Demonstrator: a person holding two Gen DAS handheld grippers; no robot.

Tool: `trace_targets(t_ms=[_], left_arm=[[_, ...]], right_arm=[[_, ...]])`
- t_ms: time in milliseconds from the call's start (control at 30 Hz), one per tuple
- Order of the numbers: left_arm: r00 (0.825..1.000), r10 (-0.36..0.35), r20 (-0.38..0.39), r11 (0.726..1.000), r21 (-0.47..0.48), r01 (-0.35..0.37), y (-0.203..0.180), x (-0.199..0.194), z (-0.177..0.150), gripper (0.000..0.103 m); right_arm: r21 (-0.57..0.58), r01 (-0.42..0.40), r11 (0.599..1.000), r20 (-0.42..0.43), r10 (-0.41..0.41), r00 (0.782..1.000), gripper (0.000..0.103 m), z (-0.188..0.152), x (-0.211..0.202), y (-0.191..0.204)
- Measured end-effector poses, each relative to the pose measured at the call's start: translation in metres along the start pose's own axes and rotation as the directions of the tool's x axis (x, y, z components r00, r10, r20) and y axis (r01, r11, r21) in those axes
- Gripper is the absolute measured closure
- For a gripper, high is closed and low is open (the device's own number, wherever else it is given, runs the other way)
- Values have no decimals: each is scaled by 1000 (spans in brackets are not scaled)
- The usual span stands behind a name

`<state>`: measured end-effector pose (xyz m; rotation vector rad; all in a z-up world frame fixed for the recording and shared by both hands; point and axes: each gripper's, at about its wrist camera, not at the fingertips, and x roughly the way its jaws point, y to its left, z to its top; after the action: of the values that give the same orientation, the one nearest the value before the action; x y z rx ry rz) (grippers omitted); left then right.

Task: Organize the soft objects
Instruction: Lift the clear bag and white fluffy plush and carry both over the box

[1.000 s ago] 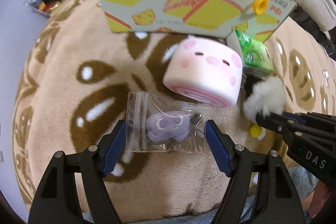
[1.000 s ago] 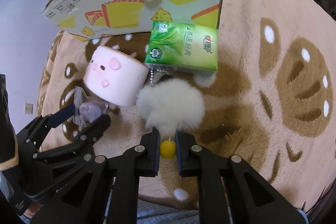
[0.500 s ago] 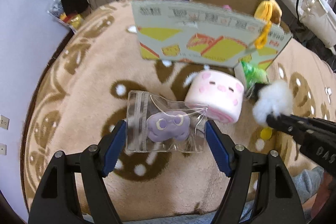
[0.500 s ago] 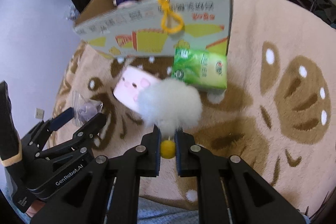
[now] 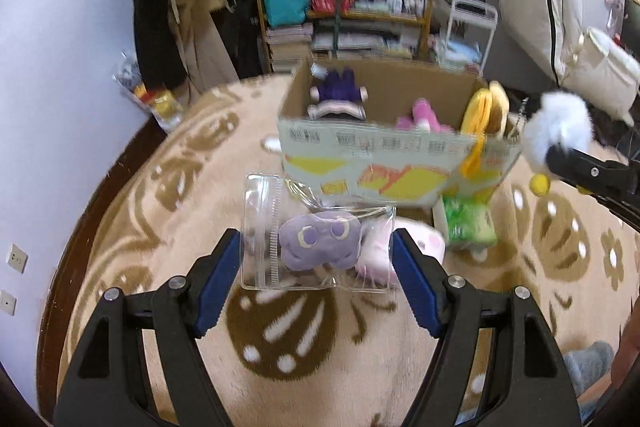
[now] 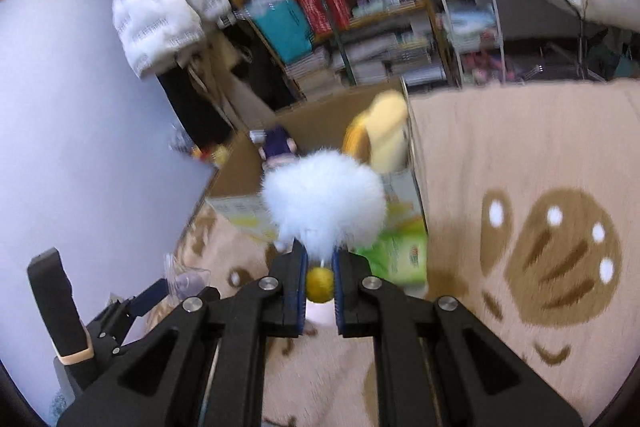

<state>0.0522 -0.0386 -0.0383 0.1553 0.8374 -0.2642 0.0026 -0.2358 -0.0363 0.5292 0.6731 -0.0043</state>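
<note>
left wrist view: the left gripper (image 5: 316, 259) is clamped on a clear zip bag (image 5: 316, 235) holding a small purple plush (image 5: 318, 241), carried above the rug (image 5: 160, 227) in front of the cardboard box (image 5: 384, 163). right wrist view: the right gripper (image 6: 320, 263) is pinched tight on a white fluffy pompom (image 6: 324, 203) at its stem, with a yellow bead (image 6: 319, 285) between the pads, held up near the box's near wall.

already inside the box: a dark purple doll (image 5: 338, 95), a pink plush (image 5: 424, 115) and a yellow plush (image 5: 486, 107).

outstanding on the rug: a pink roll-shaped squishy (image 5: 428, 247) and a green tissue pack (image 5: 468, 223), both lying just in front of the box.

assessment: roughly half done. two items are in hand and not yet over the opening; two remain to be collected.
</note>
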Motion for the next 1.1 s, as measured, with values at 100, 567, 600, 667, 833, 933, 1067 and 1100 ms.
trace_targets(t_ms=[100,567,600,667,833,933,1067,1100], left_arm=[[998,10,66,1000,-9,-9,5,-8,10,28],[963,24,270,999,36,-34,1,-18,65,28],[961,23,275,999,32,-34,1,-17,68,28],[958,25,285,999,36,-37,2,-12,78,28],[961,37,275,999,20,-44,5,0,100,28],[960,39,277,999,25,-48,5,6,107,28],[962,33,273,998,46,-47,0,19,109,28],[963,22,269,998,45,-36,-1,21,108,28]], right_arm=[[-25,-9,1000,57,10,998,92,6,-4,10],[-166,20,986,228,18,974,91,51,-16,18],[-179,22,984,232,21,973,91,54,-15,18],[-199,25,980,234,23,972,91,62,-9,19],[-229,41,973,219,10,976,91,70,10,18],[-230,40,972,197,6,980,91,69,22,15],[-233,32,972,167,7,986,91,68,38,14],[-231,30,972,161,8,987,91,68,41,13]])
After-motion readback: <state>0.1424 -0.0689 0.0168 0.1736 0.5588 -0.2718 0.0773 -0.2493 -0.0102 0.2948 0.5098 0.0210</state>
